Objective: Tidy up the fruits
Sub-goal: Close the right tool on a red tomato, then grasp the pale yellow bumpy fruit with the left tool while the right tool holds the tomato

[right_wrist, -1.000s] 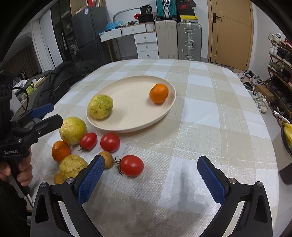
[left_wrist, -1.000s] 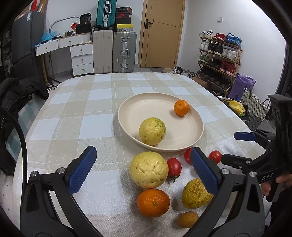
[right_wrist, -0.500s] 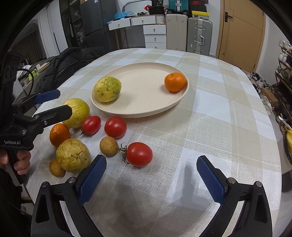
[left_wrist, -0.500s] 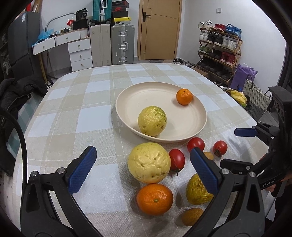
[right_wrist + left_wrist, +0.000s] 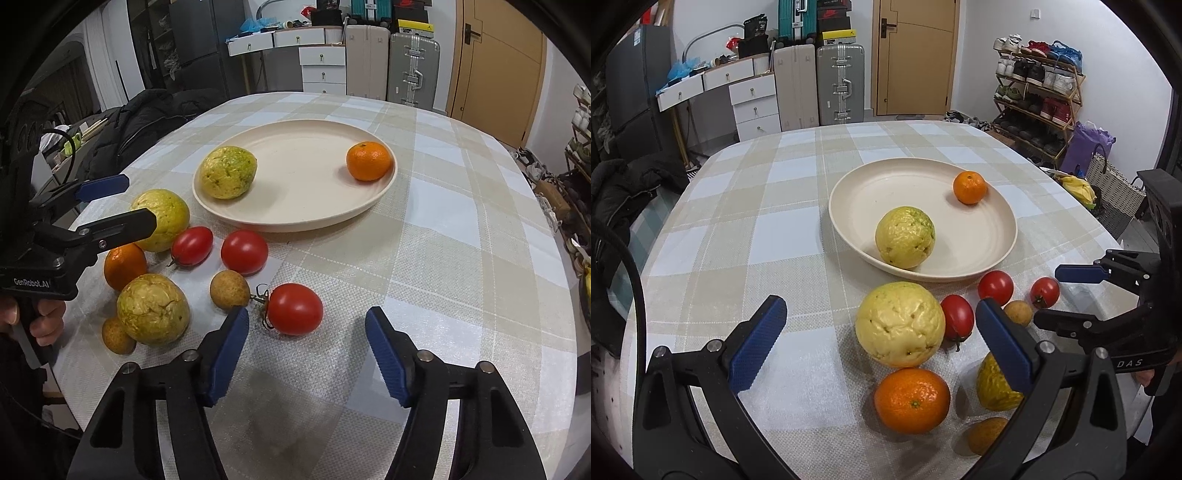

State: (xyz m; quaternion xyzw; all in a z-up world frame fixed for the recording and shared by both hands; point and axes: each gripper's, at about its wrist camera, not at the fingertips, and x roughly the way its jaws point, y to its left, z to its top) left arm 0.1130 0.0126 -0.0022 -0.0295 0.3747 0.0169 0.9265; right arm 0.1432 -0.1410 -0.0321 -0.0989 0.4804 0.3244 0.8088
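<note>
Cream plate (image 5: 380, 192) sits on the checked tabletop (image 5: 461, 258), carrying a yellow-green guava (image 5: 227, 172) at its 9 o'clock and a mandarin (image 5: 368, 161) at 3 o'clock. Loose fruit lies off the plate's 7 o'clock edge. Right hand-held gripper (image 5: 306, 339): jaws have just been closing, now half apart, nearest tomato (image 5: 294, 309) just beyond the tips, not touched. Left hand-held gripper (image 5: 879, 332): jaws wide apart above a large guava (image 5: 900, 324), pads clear of it.

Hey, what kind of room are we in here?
Most likely a lived-in home: a table with a checked cloth, a shoe rack by the door, suitcases and white drawers behind.
</note>
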